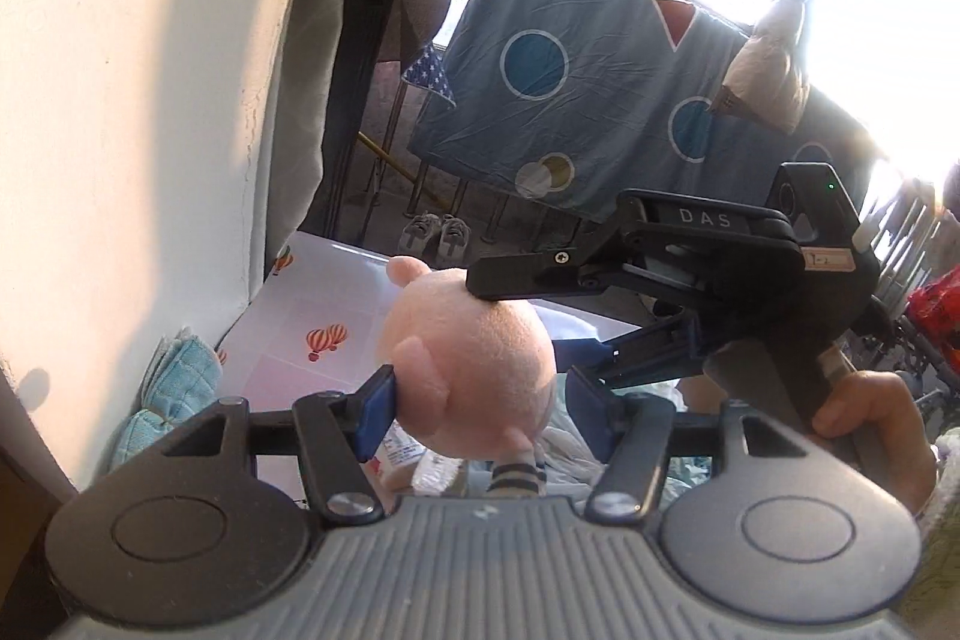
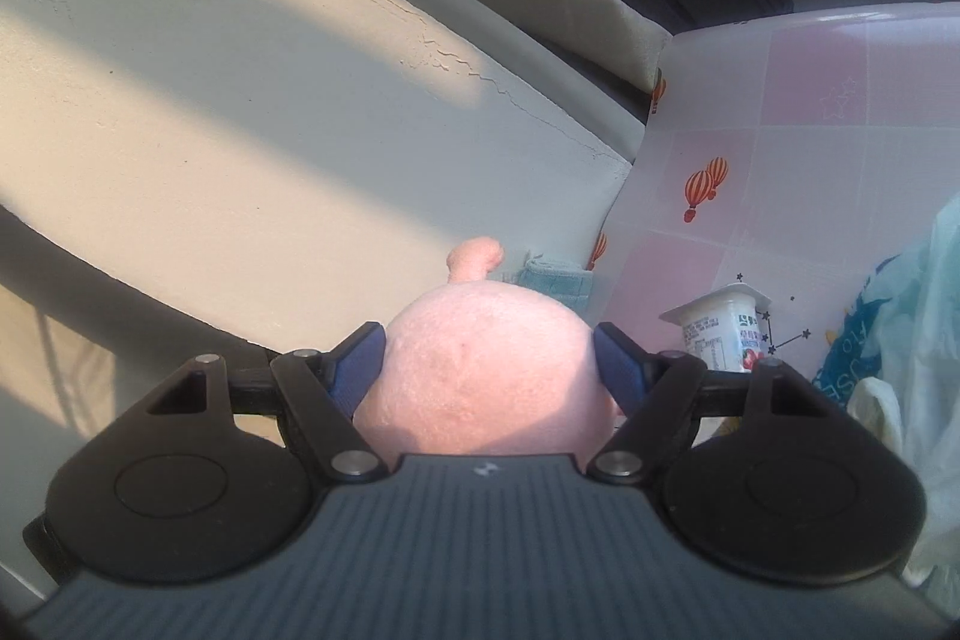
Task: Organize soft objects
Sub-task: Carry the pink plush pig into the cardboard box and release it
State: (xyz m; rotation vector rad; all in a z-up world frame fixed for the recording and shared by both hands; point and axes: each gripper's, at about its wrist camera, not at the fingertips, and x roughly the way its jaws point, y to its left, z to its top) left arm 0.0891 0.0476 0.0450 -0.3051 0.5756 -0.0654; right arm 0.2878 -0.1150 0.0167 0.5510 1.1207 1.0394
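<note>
A home balcony: a bedsheet (image 1: 576, 82) airing on rails, shoes (image 1: 435, 232) below.

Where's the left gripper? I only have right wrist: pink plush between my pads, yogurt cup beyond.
Observer: Left gripper straddles that pink plush too. One pad touches it; the other I can't tell.
Operator: Anything hanging below?
Observer: Yes, striped legs dangle under the body.
Operator: How does my grip sit?
Observer: Right gripper has one finger across the top of the plush, the other lower, against its side.
</note>
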